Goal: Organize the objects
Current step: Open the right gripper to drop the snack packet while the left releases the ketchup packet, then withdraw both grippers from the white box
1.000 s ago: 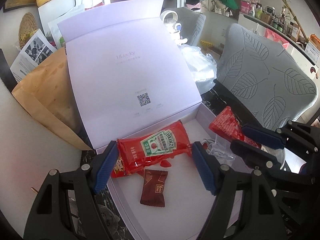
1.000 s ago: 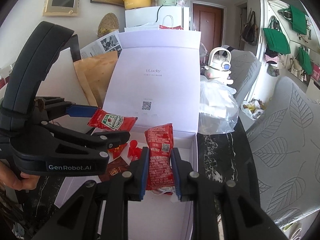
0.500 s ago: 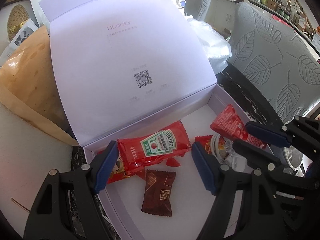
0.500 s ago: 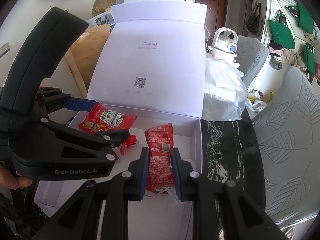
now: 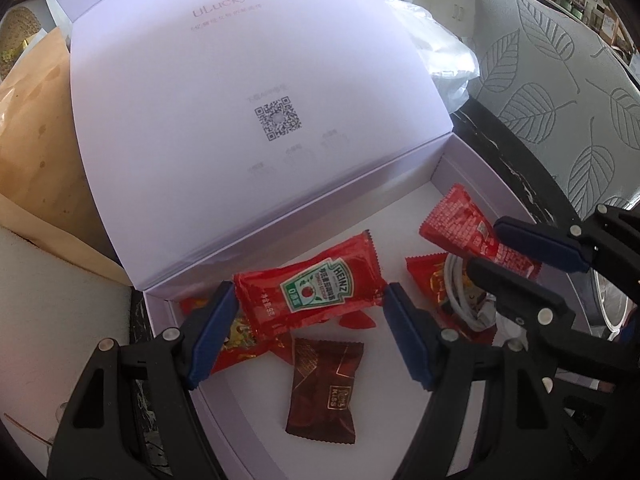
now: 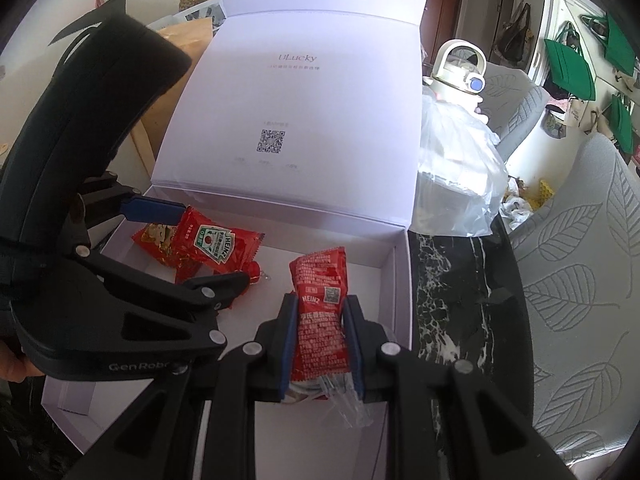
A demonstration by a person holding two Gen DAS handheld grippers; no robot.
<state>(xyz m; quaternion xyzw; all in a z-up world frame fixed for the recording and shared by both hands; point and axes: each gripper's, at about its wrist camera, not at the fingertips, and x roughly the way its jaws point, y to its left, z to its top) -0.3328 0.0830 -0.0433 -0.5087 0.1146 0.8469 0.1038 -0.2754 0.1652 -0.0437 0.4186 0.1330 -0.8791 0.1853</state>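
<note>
A white box (image 5: 460, 168) lies with its lid (image 5: 240, 80) standing upright. My left gripper (image 5: 310, 300) is shut on a red Heinz ketchup packet (image 5: 280, 308), gripped by its two ends just above the box floor. My right gripper (image 6: 320, 308) is shut on a second ketchup packet (image 6: 320, 276), its printed back facing up, over the box's right side. In the box lie a brown candy (image 5: 324, 388), red snack packets (image 5: 424, 272) and a white cable (image 5: 460, 292). In the right wrist view the left gripper (image 6: 192, 244) and its packet (image 6: 216, 244) are at the left.
A brown paper bag (image 5: 36, 140) leans left of the box. Right of it a clear plastic bag (image 6: 452, 168) and a white bottle (image 6: 460, 64) stand on the black marble table (image 6: 452, 280). A grey leaf-patterned chair (image 5: 560, 80) is beyond the table edge.
Both grippers have sunk toward the box floor, each still holding its ketchup packet. The box fills more of both views.
</note>
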